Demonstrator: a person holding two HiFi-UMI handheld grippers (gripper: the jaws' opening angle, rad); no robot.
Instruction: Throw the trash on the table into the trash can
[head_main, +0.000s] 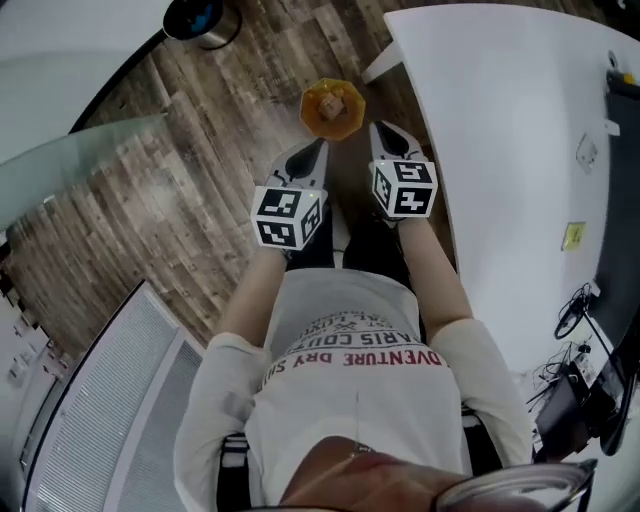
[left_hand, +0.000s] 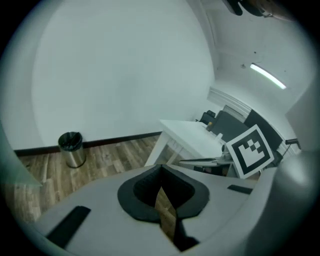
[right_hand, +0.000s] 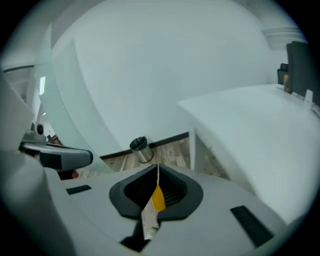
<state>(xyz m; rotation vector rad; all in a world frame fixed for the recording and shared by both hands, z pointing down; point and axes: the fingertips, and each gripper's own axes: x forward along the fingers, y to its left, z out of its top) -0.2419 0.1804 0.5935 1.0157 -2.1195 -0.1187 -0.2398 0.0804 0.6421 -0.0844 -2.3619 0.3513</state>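
A wood-plank floor (head_main: 200, 180) runs between a curved white wall, a curved glass panel (head_main: 90, 150) and a white table (head_main: 500, 150). A small yellow note (head_main: 572, 235) lies near the table's far-right edge, beside dark equipment along that edge.

A round metal trash can (head_main: 200, 18) with a dark liner stands on the floor by the wall, well apart from the table; something blue shows inside it.

The right gripper (right_hand: 157, 185) is clamped tight on the trash (right_hand: 157, 198), a thin yellow-and-white scrap. From the head view it shows as an orange crumple over the floor, just off the table's left edge.

The left gripper (left_hand: 161, 192) has its jaws almost together, with a tan strip in the slit; whether that is trash or floor I cannot tell.
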